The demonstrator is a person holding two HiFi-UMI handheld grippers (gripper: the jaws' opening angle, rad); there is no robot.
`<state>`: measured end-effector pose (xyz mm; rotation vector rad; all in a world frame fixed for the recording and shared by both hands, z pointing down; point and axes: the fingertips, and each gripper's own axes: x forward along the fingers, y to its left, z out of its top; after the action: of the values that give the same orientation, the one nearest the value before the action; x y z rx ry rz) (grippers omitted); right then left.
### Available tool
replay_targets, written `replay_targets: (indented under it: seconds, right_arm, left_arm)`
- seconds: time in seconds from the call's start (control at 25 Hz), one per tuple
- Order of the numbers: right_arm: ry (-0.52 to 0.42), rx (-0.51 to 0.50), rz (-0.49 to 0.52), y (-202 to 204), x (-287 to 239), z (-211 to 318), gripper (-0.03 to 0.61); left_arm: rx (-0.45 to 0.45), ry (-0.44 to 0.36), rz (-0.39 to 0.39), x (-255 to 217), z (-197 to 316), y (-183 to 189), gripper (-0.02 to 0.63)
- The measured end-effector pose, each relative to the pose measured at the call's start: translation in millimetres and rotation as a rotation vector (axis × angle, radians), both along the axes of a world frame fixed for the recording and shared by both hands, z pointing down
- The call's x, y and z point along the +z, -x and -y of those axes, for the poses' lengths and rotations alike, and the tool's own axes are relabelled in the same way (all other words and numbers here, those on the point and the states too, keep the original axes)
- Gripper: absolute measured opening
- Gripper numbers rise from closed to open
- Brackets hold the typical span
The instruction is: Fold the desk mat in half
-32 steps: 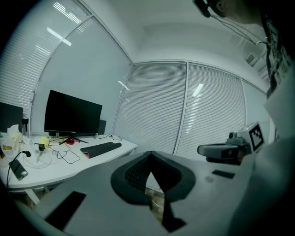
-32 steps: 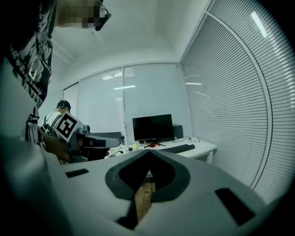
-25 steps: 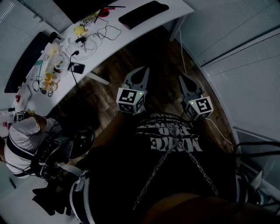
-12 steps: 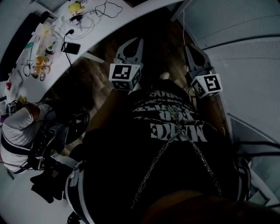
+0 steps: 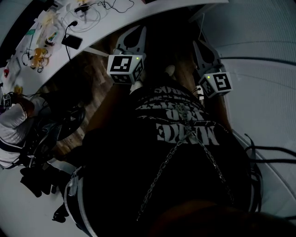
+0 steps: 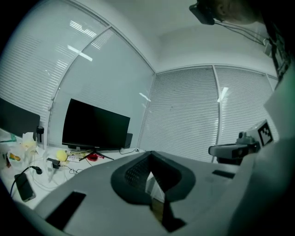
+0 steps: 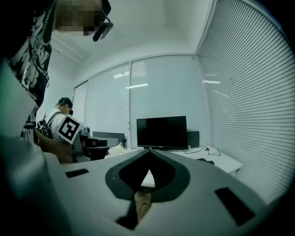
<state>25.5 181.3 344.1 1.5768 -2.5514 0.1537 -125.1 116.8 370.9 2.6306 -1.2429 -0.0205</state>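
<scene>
Left tongs [image 6: 150,156] and right tongs [image 7: 149,152] are pressed together, empty. No desk mat is sighted on the desk [image 5: 162,8], upper frame. It is presumed light and floppy, to be pinched at two corners.

The mat [image 7: 206,161] shows only in the right gripper view, far off and small. It is a dark, thin strip lying flat on the white desk [image 7: 227,165]. It is seen almost edge-on from a low angle, so its top face and outline are hard to make out. It lies to the right of the black monitor [image 7: 161,132] and nearer the desk's front, toward the desk's right end but short of the end edge. A thin dark cable [image 7: 198,150] lies on the desk just behind it. Whether the mat is spread in one layer or doubled over cannot be told from this view.
</scene>
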Motion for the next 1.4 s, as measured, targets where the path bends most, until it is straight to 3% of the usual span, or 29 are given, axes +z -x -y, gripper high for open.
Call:
replay_targets:
  seconds: [0.24,0.48,0.76,0.92,1.08,1.4]
  right_arm:
    - [0.033,-0.023,0.007,-45,16,47,-0.002]
    - [0.06,-0.061,0.012,-61,17,74,-0.002]
    - [0.088,0.006,0.018,-122,26,81,-0.002]
    - [0.085,0.076,0.046,-168,12,82,-0.002]
    - [0.045,0.072,0.053,-197,-7,88,-0.002]
    - [0.027,0.024,0.107,-209,-23,97,-0.002]
  left_arm:
    - [-0.029,0.028,0.006,7,21,-43,0.006]
    - [-0.043,0.074,0.012,16,41,-66,0.006]
    - [-0.029,0.113,0.014,27,74,-106,0.006]
    - [0.046,0.079,0.003,4,82,-162,0.006]
    - [0.102,0.033,0.022,-24,86,-208,0.006]
    - [0.072,-0.008,0.063,-53,91,-221,0.006]
